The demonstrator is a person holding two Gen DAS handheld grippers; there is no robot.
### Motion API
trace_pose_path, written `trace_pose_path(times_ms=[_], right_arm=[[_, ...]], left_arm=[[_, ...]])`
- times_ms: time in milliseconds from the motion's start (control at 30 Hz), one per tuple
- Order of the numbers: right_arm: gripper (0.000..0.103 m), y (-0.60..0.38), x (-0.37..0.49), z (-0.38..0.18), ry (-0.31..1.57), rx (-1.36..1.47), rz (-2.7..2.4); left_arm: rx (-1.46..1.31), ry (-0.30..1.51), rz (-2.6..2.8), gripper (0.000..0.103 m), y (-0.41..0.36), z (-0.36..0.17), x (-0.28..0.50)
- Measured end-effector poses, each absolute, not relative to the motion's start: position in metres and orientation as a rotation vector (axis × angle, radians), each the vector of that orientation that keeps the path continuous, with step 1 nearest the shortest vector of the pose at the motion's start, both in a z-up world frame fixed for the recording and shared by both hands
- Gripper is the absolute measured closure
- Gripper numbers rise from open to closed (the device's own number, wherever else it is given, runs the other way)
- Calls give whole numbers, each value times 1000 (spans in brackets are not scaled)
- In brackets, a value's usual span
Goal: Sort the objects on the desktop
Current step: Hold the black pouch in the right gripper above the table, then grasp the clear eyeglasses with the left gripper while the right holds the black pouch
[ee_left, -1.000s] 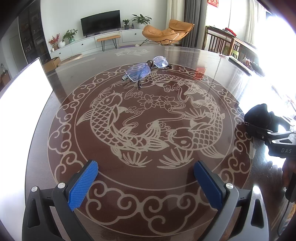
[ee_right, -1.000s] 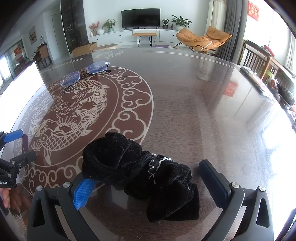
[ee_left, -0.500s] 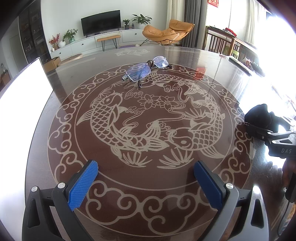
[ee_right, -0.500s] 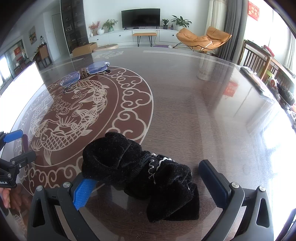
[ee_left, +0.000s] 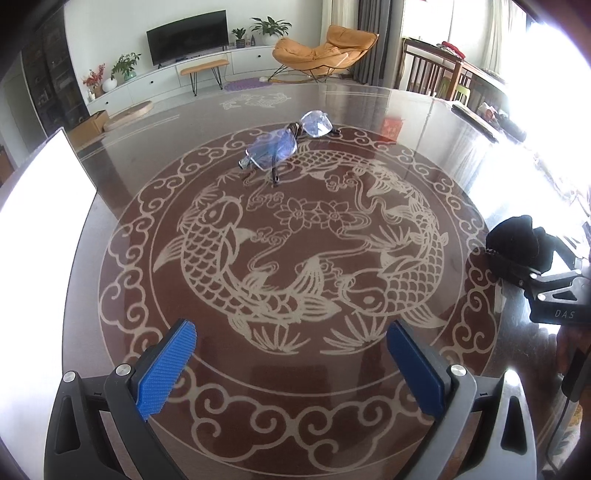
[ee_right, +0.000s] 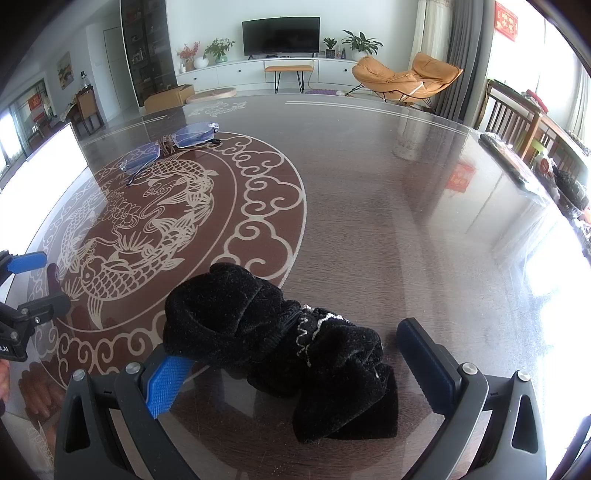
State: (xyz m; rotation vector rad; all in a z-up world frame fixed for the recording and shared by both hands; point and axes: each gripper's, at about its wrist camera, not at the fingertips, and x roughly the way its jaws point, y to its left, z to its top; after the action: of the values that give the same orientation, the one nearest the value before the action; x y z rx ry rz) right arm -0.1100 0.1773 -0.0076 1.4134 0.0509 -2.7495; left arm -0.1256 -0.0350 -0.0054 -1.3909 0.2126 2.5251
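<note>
Black velvet scrunchie (ee_right: 280, 354) sits between my wide right gripper (ee_right: 295, 369), ungrasped; next: close. Left gripper (ee_left: 291, 362) wide, empty.

You are in a home living room: beyond the far edge of the round carved table (ee_left: 229, 177) stand a television (ee_right: 280, 36) on a low white cabinet (ee_right: 236, 74), potted plants (ee_right: 360, 42) and an orange lounge chair (ee_right: 406, 77).

One pair of rimless glasses (ee_left: 286, 142) on the table (ee_right: 388, 206), one black velvet scrunchie (ee_right: 273, 343), and two grippers over it: the left gripper (ee_left: 291, 358) and the right gripper (ee_right: 295, 365), each with two blue-padded fingers.
</note>
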Motion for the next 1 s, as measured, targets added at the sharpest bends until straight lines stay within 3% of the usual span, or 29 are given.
trace_pose_path(times_ms=[333, 533, 800, 1000], right_arm=[[0, 177, -110, -8, 51, 1413, -2750], [0, 177, -110, -8, 51, 1413, -2750], [0, 177, -110, -8, 53, 1415, -2752], [0, 177, -110, -8, 53, 1415, -2752]], left_arm=[[-1334, 363, 2497, 0, -43, 35, -198], [-1321, 361, 2432, 0, -17, 33, -248], [-1283, 566, 2314, 0, 31, 14, -291], [-1389, 411, 2310, 0, 22, -13, -319]])
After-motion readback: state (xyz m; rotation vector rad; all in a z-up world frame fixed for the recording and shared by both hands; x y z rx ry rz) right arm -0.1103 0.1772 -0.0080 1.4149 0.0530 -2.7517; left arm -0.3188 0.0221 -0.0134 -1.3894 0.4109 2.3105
